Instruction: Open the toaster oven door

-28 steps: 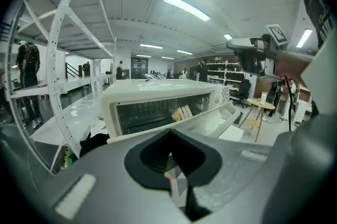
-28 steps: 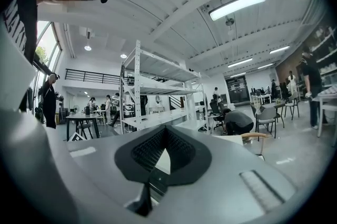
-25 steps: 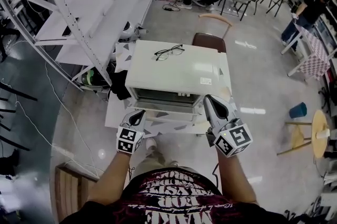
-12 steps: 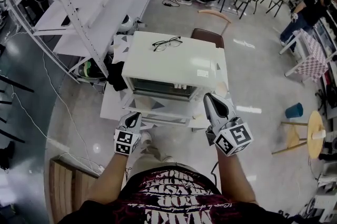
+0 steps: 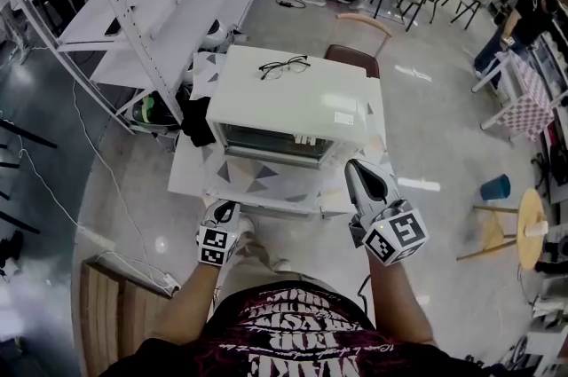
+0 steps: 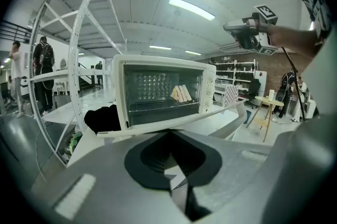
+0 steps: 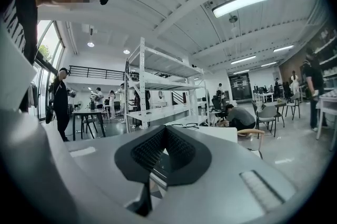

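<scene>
Both claws are backing off toward the body. The oven (image 5: 297, 105) door (image 5: 266, 184) is already hanging down flat over the counter (image 5: 186, 176), so the opening is looking complete. Left claw (image 5: 224, 209) and right claw (image 5: 359, 173) are staying pinched closed, gripping nothing. The door's edge is lying just ahead of the left claw, seemingly apart.
</scene>
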A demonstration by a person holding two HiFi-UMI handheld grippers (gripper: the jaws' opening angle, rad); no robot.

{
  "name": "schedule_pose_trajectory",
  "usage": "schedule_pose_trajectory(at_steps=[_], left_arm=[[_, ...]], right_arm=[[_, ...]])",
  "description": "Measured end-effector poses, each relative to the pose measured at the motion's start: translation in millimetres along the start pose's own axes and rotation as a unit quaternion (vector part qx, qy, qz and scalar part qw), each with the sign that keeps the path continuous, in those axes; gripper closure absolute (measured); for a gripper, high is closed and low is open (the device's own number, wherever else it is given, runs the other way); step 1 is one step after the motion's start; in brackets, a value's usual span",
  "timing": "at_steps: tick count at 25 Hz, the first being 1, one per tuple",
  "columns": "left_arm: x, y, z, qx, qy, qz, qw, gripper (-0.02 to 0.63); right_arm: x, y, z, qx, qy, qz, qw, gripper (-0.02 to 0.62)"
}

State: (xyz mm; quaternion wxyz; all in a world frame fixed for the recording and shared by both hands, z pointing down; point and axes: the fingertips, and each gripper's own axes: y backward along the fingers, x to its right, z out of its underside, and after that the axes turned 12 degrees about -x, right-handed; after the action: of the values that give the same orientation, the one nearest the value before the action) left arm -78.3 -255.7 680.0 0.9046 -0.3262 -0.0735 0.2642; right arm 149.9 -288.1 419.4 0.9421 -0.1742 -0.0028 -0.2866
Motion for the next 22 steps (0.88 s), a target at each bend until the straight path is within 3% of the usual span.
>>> schedule_pose_trajectory(at_steps=[13,22], left_arm=[[8,-22,55,-0.029,0.045,0.013,0.9985,0.603],[8,-32,75,-0.022,0.063,0.027,0.9974,0.603]], right_arm=[[-2,14,16,-0.024,0.008,0.004,1.0,0.571],[-3,23,23,-0.03,0.008,0.007,0.999,0.571]])
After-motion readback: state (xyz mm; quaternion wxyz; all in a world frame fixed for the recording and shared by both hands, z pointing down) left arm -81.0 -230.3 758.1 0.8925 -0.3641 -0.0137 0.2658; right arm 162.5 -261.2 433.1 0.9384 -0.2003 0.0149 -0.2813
